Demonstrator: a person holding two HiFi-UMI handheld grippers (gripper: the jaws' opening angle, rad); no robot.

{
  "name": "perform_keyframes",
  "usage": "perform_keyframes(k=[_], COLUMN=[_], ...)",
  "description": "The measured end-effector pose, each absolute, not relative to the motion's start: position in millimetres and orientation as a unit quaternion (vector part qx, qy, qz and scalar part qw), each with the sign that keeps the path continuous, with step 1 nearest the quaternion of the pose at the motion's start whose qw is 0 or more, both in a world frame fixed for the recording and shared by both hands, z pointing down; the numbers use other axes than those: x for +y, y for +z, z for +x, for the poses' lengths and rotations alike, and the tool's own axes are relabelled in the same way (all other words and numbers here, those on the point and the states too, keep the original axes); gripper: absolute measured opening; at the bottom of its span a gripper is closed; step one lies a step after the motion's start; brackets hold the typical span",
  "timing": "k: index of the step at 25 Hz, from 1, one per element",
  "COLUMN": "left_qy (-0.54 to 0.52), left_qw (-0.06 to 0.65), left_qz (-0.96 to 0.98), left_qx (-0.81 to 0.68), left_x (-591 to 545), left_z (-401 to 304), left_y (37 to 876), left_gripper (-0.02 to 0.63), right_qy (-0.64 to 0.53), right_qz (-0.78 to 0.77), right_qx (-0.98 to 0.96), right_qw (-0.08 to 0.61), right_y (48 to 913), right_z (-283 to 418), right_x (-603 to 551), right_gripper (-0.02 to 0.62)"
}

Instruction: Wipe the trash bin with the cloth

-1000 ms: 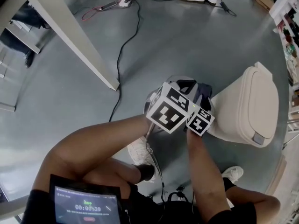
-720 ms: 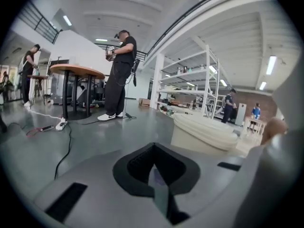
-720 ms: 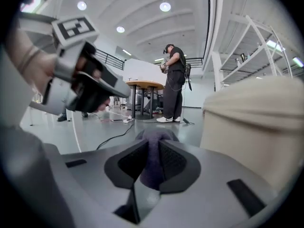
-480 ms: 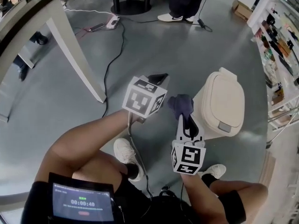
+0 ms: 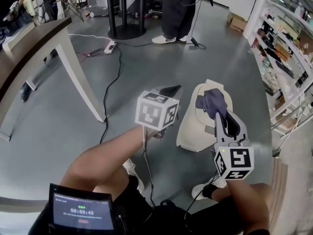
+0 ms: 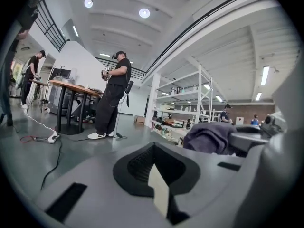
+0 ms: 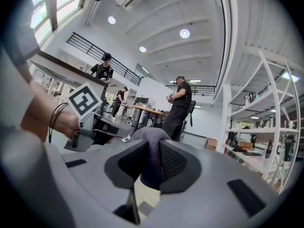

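A beige trash bin (image 5: 188,131) with a shut lid stands on the grey floor right of centre in the head view. My right gripper (image 5: 215,110) is shut on a bunched purple cloth (image 5: 211,101), which hangs over the bin's lid. In the right gripper view the cloth (image 7: 151,159) is pinched between the dark pads. My left gripper (image 5: 169,89) hovers left of the bin's top, apart from it, with its jaws closed on nothing. The left gripper view has the cloth (image 6: 209,137) at its right, and the bin does not show there.
A slanted white table leg (image 5: 73,72) stands at the left, with black cables (image 5: 114,84) trailing over the floor. A person (image 5: 181,9) stands beyond a round-based table (image 5: 126,31). Stocked shelves (image 5: 286,58) line the right side.
The two grippers, close together a second ago, have parted. The right one has carried the cloth rightwards to above the bin's lid. The head view has tilted up.
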State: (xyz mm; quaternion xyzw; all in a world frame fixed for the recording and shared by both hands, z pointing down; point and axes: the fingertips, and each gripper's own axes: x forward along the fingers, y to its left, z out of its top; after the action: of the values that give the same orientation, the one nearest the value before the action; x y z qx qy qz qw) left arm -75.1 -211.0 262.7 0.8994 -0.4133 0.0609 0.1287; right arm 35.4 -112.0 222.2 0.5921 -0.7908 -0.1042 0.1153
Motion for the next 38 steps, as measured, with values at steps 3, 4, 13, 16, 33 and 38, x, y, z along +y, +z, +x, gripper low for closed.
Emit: perform_keyframes(k=[3, 4, 13, 16, 33, 38], left_qy=[0.079, 0.091, 0.084, 0.075, 0.062, 0.059], left_qw=[0.106, 0.086, 0.035, 0.019, 0.077, 0.049], left_qz=[0.905, 0.906, 0.916, 0.913, 0.910, 0.914], left_qx=[-0.405, -0.404, -0.390, -0.400, -0.403, -0.398], left_x=[-190, -185, -152, -146, -134, -130], left_z=[-38, -30, 21, 23, 31, 37], left_y=[254, 249, 229, 224, 256, 248], left_gripper=[0.002, 0.002, 0.002, 0.002, 0.002, 0.002], right_qy=[-0.147, -0.148, -0.073, -0.048, -0.032, -0.047], right_qz=[0.620, 0.627, 0.658, 0.655, 0.643, 0.643], right_qx=[-0.763, -0.757, -0.746, -0.751, -0.764, -0.763], right_qw=[0.110, 0.108, 0.073, 0.063, 0.046, 0.051], right_y=[188, 179, 206, 220, 224, 221], right_z=[88, 100, 155, 160, 159, 154], right_x=[-108, -108, -106, -101, -90, -81], right_gripper=[0.069, 0.069, 0.069, 0.069, 0.069, 0.069])
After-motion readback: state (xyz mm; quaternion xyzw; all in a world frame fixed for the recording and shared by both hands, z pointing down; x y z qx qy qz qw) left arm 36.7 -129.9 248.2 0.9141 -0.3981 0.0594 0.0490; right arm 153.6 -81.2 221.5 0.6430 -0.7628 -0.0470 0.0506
